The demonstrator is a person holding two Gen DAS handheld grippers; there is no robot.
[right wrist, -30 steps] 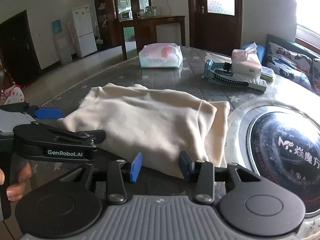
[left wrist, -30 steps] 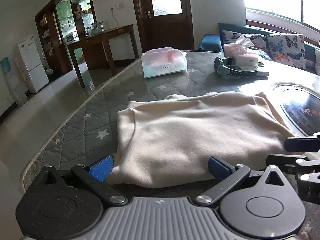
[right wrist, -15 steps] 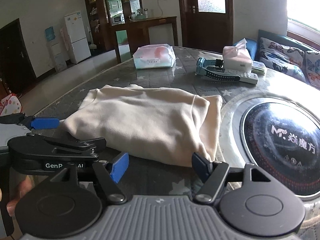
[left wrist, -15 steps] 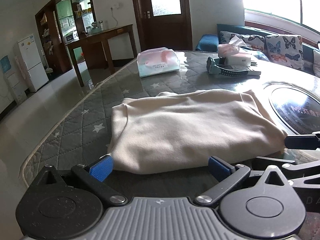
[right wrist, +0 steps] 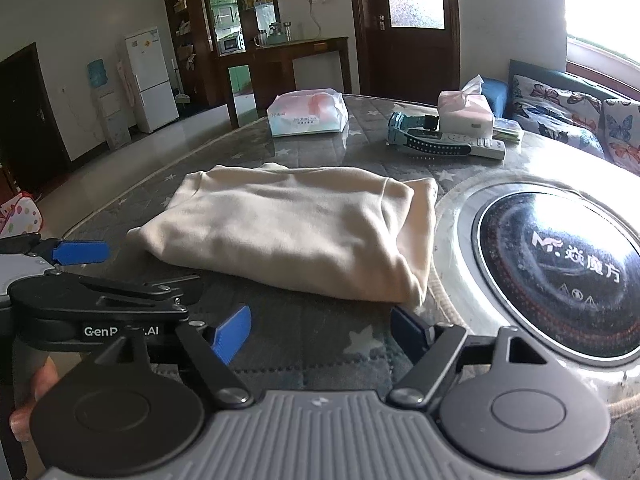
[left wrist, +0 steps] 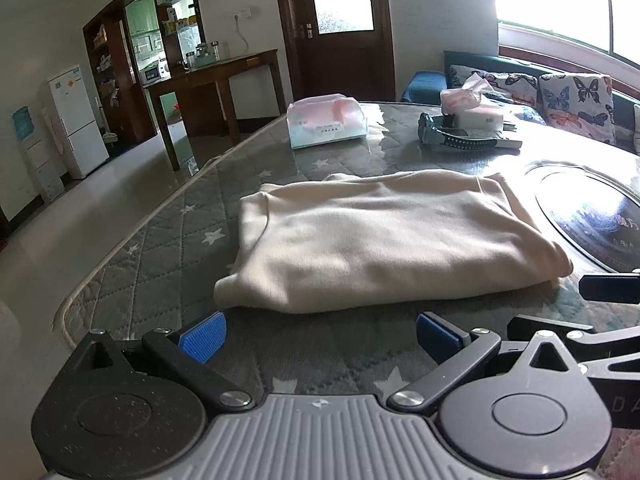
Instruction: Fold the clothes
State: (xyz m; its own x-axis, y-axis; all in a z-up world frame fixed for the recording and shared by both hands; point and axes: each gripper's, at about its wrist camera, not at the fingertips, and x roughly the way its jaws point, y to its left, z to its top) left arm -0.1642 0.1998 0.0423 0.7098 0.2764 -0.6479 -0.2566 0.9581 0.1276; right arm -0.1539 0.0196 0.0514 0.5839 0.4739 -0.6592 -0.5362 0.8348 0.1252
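A cream garment (left wrist: 380,240) lies folded into a flat rectangle on the grey star-patterned table cover (left wrist: 168,256); it also shows in the right wrist view (right wrist: 296,228). My left gripper (left wrist: 320,334) is open and empty, just short of the garment's near edge. My right gripper (right wrist: 322,332) is open and empty, in front of the garment's near right corner. The left gripper's blue fingertip (right wrist: 82,251) shows at the left of the right wrist view.
A round black hob (right wrist: 560,276) is set in the table right of the garment. At the far side lie a wet-wipes pack (left wrist: 326,125), a tissue box (right wrist: 466,111), a black strap device (right wrist: 428,142) and a remote. The table's rounded edge (left wrist: 100,276) runs at the left.
Both grippers have pulled back from the folded garment and stand farther from it. The right gripper's jaws have opened wider. The garment lies still.
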